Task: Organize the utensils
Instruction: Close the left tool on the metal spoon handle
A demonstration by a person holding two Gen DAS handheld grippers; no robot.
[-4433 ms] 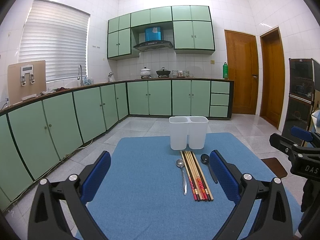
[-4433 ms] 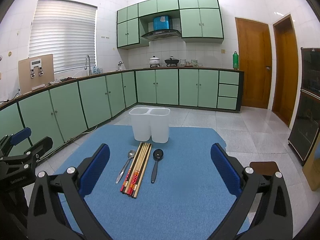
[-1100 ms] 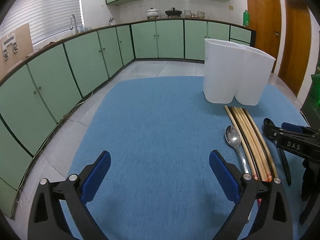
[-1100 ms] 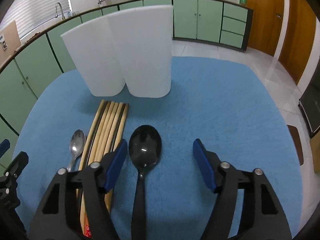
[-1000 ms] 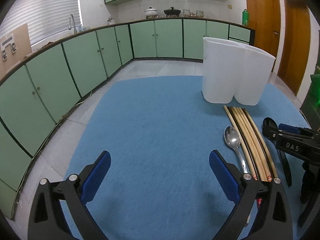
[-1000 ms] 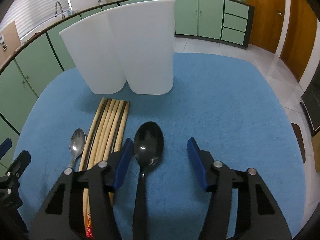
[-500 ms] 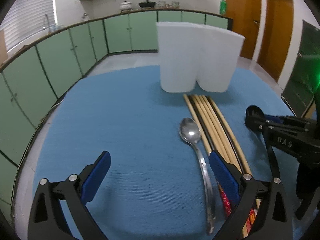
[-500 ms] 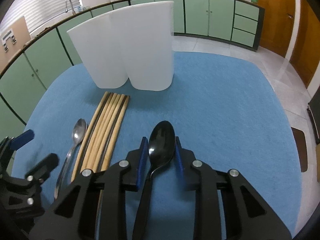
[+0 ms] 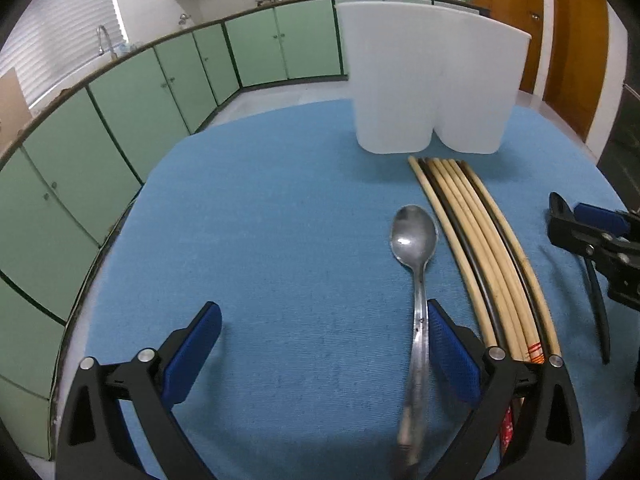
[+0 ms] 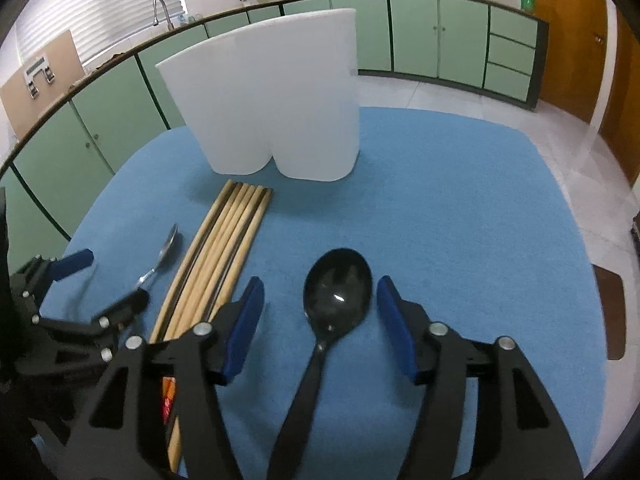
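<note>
A white two-compartment holder (image 9: 432, 80) (image 10: 276, 100) stands at the back of the blue mat. In front of it lie several wooden chopsticks (image 9: 480, 256) (image 10: 224, 256), a metal spoon (image 9: 414, 248) (image 10: 166, 254) left of them and a black spoon (image 10: 336, 292) (image 9: 596, 300) right of them. My left gripper (image 9: 324, 344) is open, low over the mat, with the metal spoon's handle just inside its right finger (image 9: 452, 352). My right gripper (image 10: 320, 320) is open with the black spoon's bowl between its pads, not clamped.
The blue mat (image 9: 280, 220) covers a round table with the edge near on the left. Green kitchen cabinets (image 9: 160, 92) ring the room. Wooden doors (image 9: 504, 12) stand at the back right.
My right gripper, shut around the black spoon half a second ago, has opened wider. My left gripper has moved right and closer, so the metal spoon's handle now lies between its fingers.
</note>
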